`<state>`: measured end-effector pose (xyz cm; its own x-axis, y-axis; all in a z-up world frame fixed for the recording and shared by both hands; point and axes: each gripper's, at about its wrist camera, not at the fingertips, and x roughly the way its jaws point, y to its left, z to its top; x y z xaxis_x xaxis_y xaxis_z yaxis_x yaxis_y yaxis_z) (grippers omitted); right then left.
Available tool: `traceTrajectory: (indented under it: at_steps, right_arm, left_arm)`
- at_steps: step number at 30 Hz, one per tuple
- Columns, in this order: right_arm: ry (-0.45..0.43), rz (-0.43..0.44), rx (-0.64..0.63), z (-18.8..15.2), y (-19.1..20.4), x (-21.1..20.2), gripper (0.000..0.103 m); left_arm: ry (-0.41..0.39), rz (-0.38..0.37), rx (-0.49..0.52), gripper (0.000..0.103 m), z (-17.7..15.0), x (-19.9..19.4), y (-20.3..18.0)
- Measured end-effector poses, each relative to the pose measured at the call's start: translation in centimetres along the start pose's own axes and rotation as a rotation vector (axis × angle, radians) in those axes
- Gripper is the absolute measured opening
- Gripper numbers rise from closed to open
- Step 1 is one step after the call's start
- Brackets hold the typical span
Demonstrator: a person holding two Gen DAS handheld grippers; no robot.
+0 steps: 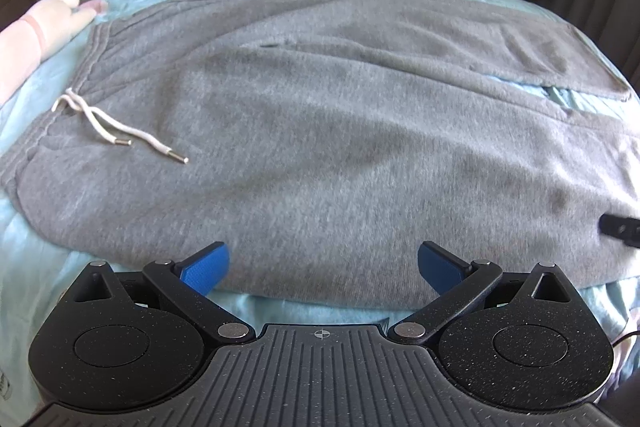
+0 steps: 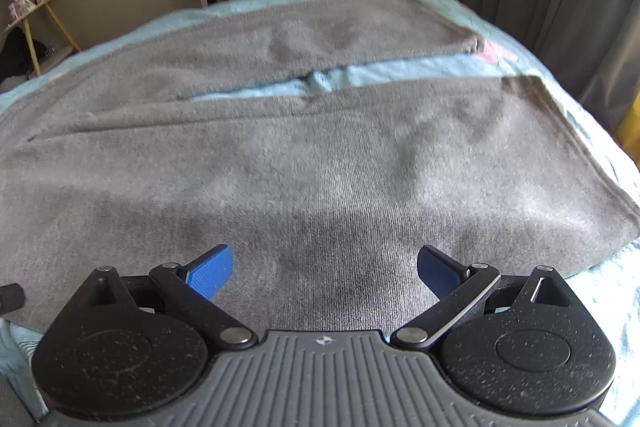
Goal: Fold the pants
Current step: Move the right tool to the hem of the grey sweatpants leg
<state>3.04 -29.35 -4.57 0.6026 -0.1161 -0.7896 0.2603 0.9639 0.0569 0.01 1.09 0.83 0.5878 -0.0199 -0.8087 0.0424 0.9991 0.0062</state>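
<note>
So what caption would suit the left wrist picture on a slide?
Open left gripper poised at the near edge of grey sweatpants spread flat on a light blue bedcover, white drawstring loose at the waistband.

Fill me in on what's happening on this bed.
A person holds a two-finger gripper in each hand over grey pants spread flat on a light blue bedsheet. The left gripper and right gripper are both open at the near edge, holding nothing. The legs lie apart; no fold is made yet.
</note>
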Motion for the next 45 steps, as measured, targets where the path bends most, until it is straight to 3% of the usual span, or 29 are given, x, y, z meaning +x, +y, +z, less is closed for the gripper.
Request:
traceTrajectory:
  at_steps: [4, 9, 14, 18, 21, 25, 27, 28, 30, 34, 37, 42, 45]
  right_arm:
    - [0.102, -0.050, 0.052, 0.4, -0.6, 2.5, 0.099]
    - [0.169, -0.042, 0.076, 0.8, -1.2, 3.7, 0.099]
    - [0.202, -0.043, 0.050, 1.2, -1.1, 4.2, 0.099]
    - [0.241, -0.026, -0.027, 2.9, -0.7, 3.9, 0.099]
    - [0.110, 0.024, -0.022, 7.2, -1.3, 2.6, 0.099]
    - [-0.086, -0.026, 0.048, 16.5, -1.2, 4.2, 0.099]
    - [-0.133, -0.061, 0.067, 21.5, -0.5, 7.0, 0.098]
    - [-0.132, -0.070, 0.071, 23.5, -0.1, 8.5, 0.097]
    - [-0.110, -0.079, 0.102, 27.6, 0.7, 12.6, 0.083]
    - [-0.091, -0.054, 0.308, 32.5, 0.5, 18.8, 0.073]
    - [-0.088, -0.089, 0.373, 34.5, 0.7, 22.4, 0.073]
    - [-0.076, -0.129, 0.490, 36.1, 0.5, 26.6, 0.073]
    - [-0.066, -0.179, 0.475, 36.9, 0.6, 28.0, 0.069]
  left_arm:
    - [-0.057, 0.030, -0.023, 0.103, 1.2, -0.5, 0.6]
    - [-0.160, 0.115, -0.059, 0.103, 4.9, 0.1, 2.2]
    - [-0.223, 0.179, -0.210, 0.103, 8.7, 2.6, 4.9]
    - [-0.216, 0.267, -0.271, 0.103, 9.8, 5.5, 7.2]
    - [-0.277, 0.342, -0.304, 0.103, 8.8, 6.6, 9.0]
    - [-0.307, 0.350, -0.342, 0.103, 8.5, 7.7, 10.8]
    - [-0.310, 0.350, -0.334, 0.103, 8.3, 8.0, 11.1]
    - [-0.315, 0.352, -0.329, 0.103, 7.9, 8.2, 11.1]
    - [-0.314, 0.348, -0.320, 0.103, 7.4, 9.0, 11.2]
    - [-0.258, 0.315, -0.322, 0.103, 6.8, 11.0, 11.1]
    - [-0.299, 0.316, -0.372, 0.103, 6.1, 11.5, 11.2]
    - [-0.314, 0.341, -0.354, 0.103, 5.9, 12.1, 10.6]
    - [-0.323, 0.342, -0.361, 0.103, 6.0, 12.3, 10.7]
